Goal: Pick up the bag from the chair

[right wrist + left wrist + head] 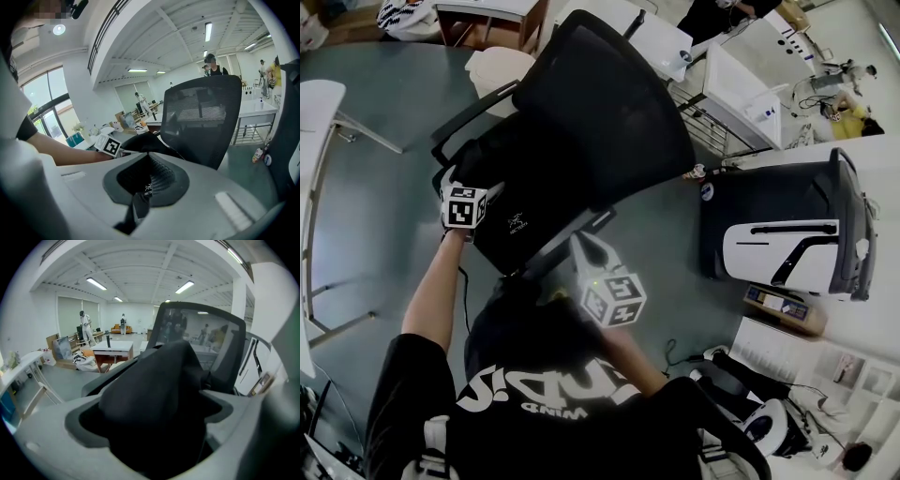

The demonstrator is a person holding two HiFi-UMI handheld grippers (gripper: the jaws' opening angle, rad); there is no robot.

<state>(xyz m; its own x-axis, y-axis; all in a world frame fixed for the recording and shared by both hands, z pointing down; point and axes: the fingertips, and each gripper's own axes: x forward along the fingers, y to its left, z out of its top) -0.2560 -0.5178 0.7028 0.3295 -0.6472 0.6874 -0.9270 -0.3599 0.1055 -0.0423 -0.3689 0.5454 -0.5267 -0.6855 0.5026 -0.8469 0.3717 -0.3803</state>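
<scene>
A black bag (pixel 517 230) with a small white logo lies on the seat of a black mesh-back office chair (pixel 614 103). My left gripper (pixel 453 180) is at the bag's far left corner and is shut on it; in the left gripper view, black bag fabric (pixel 154 394) fills the gap between the jaws, with the chair back (pixel 201 338) behind. My right gripper (pixel 581 248) is at the bag's right edge near the chair's armrest. In the right gripper view it (pixel 147 183) is shut on the bag's mesh panel and strap (pixel 157 174).
A black bin holding a white device (pixel 787 248) stands right of the chair. White desks (pixel 741 84) are behind it and a white table (pixel 314 122) is at the left. A box (pixel 783 309), papers and cables lie on the floor at lower right.
</scene>
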